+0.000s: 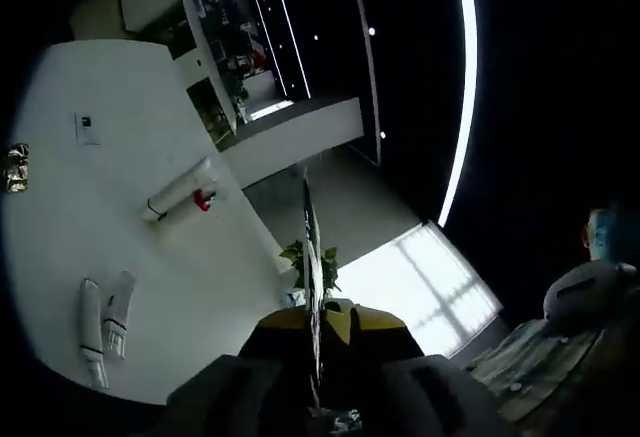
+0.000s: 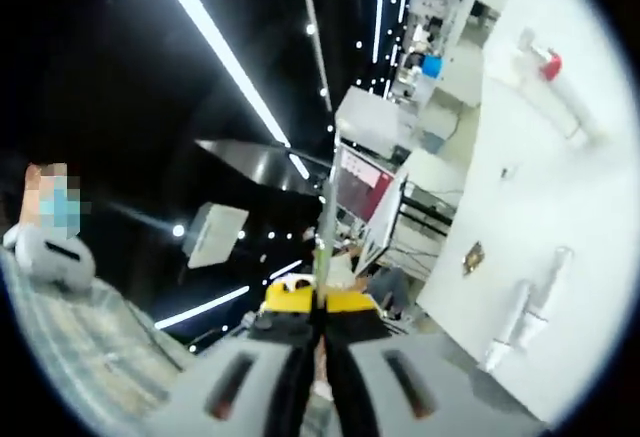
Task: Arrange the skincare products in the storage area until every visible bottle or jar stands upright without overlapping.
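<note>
Both pairs of tongs are pressed together and grip nothing. The left tongs [image 1: 313, 257] and the right tongs [image 2: 322, 247] each point away into the room, at a dark ceiling with light strips [image 1: 462, 87] and a white wall [image 1: 120, 257]. No bottle or jar lies ahead of either pair, so I cannot tell which way the skincare products lie, how their long axes run, or which hand is nearer. The left gripper view has a potted plant [image 1: 310, 262] just beyond its tips; the right gripper view has a red-and-white sign [image 2: 362, 189] instead.
</note>
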